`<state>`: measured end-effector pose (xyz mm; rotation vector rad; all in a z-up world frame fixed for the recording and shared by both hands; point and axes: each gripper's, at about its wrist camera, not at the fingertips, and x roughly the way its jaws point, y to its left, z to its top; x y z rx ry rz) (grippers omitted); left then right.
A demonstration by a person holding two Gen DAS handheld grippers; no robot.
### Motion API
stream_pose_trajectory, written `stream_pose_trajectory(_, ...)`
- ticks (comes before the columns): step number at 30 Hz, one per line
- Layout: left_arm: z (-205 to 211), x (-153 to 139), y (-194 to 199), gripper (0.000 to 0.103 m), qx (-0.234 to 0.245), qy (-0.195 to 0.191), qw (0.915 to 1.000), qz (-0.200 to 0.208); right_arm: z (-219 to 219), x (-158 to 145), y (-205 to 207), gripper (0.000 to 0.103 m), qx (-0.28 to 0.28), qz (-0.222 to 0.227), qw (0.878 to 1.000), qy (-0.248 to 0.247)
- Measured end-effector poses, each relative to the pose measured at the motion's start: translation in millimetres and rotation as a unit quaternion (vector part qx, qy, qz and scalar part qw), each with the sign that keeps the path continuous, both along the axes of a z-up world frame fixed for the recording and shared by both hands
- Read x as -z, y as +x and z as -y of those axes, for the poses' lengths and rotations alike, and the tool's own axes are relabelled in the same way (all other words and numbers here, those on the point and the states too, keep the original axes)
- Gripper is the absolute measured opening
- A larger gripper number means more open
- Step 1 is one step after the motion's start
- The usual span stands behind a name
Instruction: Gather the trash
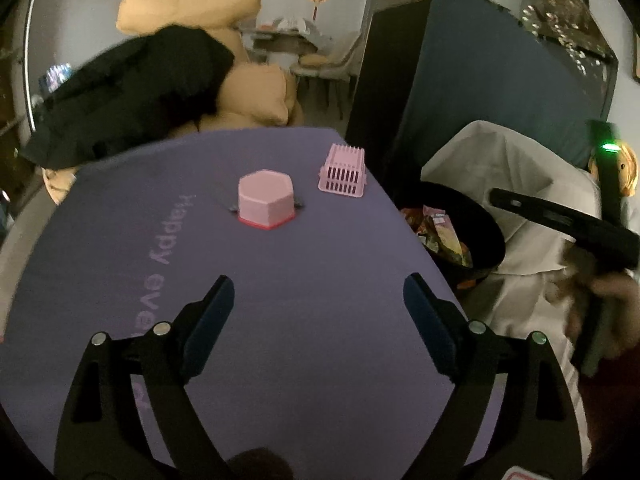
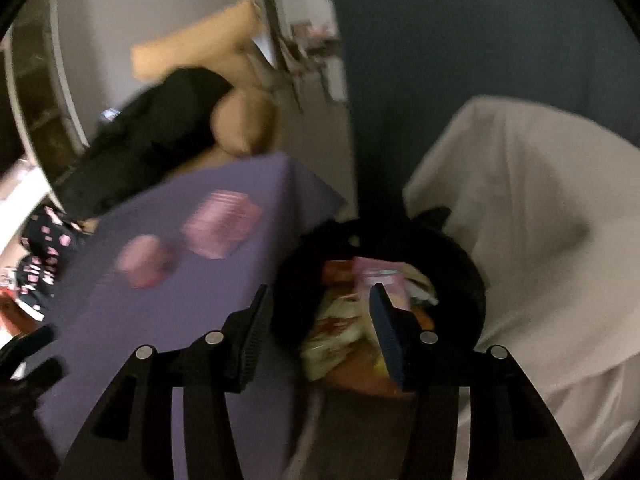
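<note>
A black trash bin (image 1: 486, 240) stands at the right edge of the purple table (image 1: 280, 320), with colourful wrappers (image 1: 440, 236) inside. My left gripper (image 1: 318, 292) is open and empty over the table. My right gripper (image 2: 318, 300) is open and empty above the bin (image 2: 460, 276), over the wrappers (image 2: 348, 328). The right wrist view is blurred. The right gripper's black body (image 1: 560, 220) shows in the left wrist view beyond the bin.
A pink hexagonal box (image 1: 266, 200) and a pink slatted basket (image 1: 344, 174) sit on the far part of the table. A white-covered seat (image 1: 520, 184) stands behind the bin. A black garment (image 1: 132, 92) lies on tan cushions (image 1: 256, 96) beyond the table.
</note>
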<state>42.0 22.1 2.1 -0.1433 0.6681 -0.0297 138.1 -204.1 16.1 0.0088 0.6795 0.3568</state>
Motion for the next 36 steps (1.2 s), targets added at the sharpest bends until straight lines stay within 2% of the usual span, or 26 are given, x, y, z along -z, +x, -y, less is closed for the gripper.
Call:
stream_pose_trajectory(5,15.5,-17.5,-8.3,0.082,-0.023,0.015,0.9991,0.032,-8.4,-4.1,-66.1,0.048,0.008,0.046,0.998,-0.038)
stream_pose_trajectory(9,32.9,-24.7,-18.5,0.082,-0.018,0.016,0.9987,0.045,3.5,1.4,-94.0,0.048,0.034,0.04,0.998,-0.042)
stream_pose_trajectory(12,46.2,-25.1,-29.2,0.082,-0.022,0.039,0.9977,0.052,14.1,10.8,-108.1,0.048,0.032,0.02,0.999,-0.021)
stream_pose_trajectory(15,54.9,-25.1,-35.1,0.082,-0.021,0.052,0.9971,0.052,18.0,14.7,-123.6,0.048,0.046,0.032,0.998,-0.036)
stream_pose_trajectory(18,58.6,-25.6,-36.9,0.082,-0.026,0.059,0.9965,0.053,21.3,12.9,-132.3,0.048,0.057,0.047,0.996,-0.042)
stream_pose_trajectory(36,53.9,-21.1,-39.3,0.082,-0.034,0.051,0.9973,0.04,19.4,13.4,-133.8,0.048,0.057,0.048,0.997,-0.036)
